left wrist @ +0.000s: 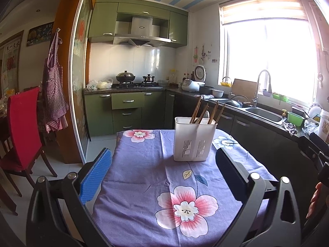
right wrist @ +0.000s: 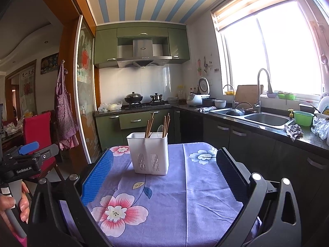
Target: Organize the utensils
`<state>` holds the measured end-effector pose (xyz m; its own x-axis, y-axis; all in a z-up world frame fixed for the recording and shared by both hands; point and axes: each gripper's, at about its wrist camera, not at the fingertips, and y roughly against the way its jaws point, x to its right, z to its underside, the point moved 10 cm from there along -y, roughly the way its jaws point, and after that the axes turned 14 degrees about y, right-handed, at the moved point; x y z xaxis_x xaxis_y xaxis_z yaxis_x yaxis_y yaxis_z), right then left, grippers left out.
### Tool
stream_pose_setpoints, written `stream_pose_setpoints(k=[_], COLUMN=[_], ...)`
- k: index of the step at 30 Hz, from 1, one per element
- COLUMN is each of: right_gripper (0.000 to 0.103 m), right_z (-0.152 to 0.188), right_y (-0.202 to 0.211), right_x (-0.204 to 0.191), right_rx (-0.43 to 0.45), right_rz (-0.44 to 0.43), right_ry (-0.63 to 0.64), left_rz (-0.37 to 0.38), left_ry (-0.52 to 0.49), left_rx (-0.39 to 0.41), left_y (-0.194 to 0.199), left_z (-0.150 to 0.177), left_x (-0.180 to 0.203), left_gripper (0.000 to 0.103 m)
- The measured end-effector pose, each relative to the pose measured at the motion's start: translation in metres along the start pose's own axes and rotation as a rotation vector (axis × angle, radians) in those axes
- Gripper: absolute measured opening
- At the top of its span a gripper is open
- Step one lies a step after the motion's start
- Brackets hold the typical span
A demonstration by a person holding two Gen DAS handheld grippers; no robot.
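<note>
A white slotted utensil holder stands upright on the purple floral tablecloth. Several brown chopsticks lean inside it, and a pale spoon shows among them. My left gripper hovers open over the near part of the table, short of the holder, with nothing between its fingers. My right gripper is open too, with the holder framed between its fingers a little ahead. The left gripper's body appears at the right wrist view's left edge, held by a hand.
A red-covered chair stands left of the table by the sliding door frame. The dark counter with a steel sink, tap, green bowl and rags runs along the right. Green cabinets and a stove with a pot lie behind.
</note>
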<state>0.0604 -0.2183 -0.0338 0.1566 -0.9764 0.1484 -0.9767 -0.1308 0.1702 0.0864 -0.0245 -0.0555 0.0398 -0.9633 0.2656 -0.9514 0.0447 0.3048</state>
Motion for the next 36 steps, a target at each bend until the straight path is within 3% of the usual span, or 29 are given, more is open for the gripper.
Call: stream_pose_setpoints(k=[36], right_gripper=[0.098], right_z=[0.0063], right_y=[-0.0029], right_x=[-0.0054], right_rx=[-0.016], right_rz=[-0.015], right_ry=[-0.007], left_rz=[-0.028], left_ry=[-0.016], left_rx=[-0.018], left_y=[-0.0018], left_z=[0.0022], left_x=[-0.0009], left_gripper=[0.096])
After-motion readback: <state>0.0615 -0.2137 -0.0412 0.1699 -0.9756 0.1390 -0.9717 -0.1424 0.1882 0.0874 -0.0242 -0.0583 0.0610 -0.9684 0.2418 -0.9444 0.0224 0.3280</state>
